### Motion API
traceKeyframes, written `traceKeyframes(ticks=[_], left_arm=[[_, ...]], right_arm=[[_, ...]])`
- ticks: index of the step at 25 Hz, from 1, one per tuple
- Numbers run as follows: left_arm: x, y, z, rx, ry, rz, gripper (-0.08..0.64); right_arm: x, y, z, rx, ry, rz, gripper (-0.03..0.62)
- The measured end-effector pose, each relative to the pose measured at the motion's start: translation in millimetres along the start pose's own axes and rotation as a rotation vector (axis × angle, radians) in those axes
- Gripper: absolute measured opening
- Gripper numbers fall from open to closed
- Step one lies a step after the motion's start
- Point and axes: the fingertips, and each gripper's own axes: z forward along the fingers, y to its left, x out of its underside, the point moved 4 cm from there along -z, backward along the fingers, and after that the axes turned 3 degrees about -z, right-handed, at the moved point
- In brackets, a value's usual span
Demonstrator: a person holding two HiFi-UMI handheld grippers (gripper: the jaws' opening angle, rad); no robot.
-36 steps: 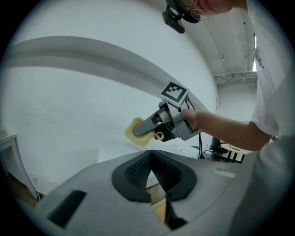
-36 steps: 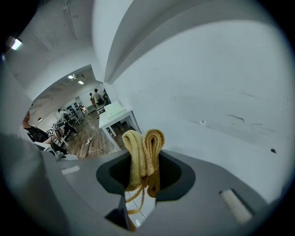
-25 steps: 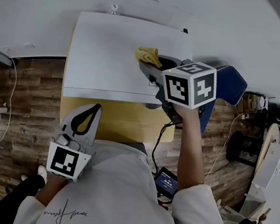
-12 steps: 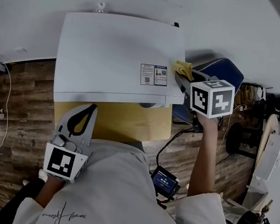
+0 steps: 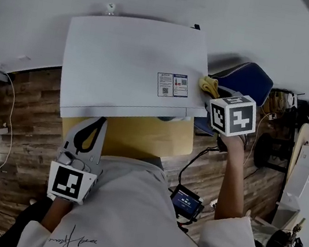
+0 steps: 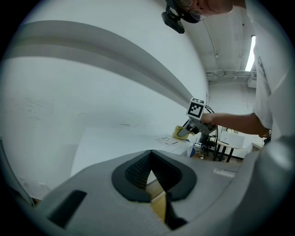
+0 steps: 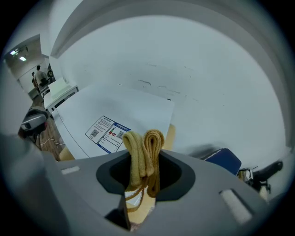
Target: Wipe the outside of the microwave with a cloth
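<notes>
Two folds of yellow cloth [image 7: 144,152] are pinched in your right gripper [image 5: 213,96], at the right edge of the microwave [image 5: 123,62], just right of its label [image 5: 172,85]. The broad top lies left of the cloth, so sweep leftward. Your left gripper [image 5: 96,125] is pressed together, empty, near your body.

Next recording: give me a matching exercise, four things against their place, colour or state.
Things:
1 cloth
2 left gripper
3 sticker
4 table

States:
A yellow, under the microwave
B shut, empty
C clamped in the right gripper
D on the microwave's top

Pairs: 1-C, 2-B, 3-D, 4-A
</notes>
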Motion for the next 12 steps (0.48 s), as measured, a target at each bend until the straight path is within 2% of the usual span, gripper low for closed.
traceKeyframes(ticks=[4, 12], left_arm=[[0.9, 1.3, -0.3, 0.000, -0.004, -0.004, -0.005], [0.1, 2.9, -4.0, -0.003, -0.014, -0.008, -0.005]], right_arm=[[-1.2, 4.1, 0.3, -0.024, -0.009, 0.030, 0.121], [-8.8, 23.5, -0.3, -0.065, -0.023, 0.014, 0.121]])
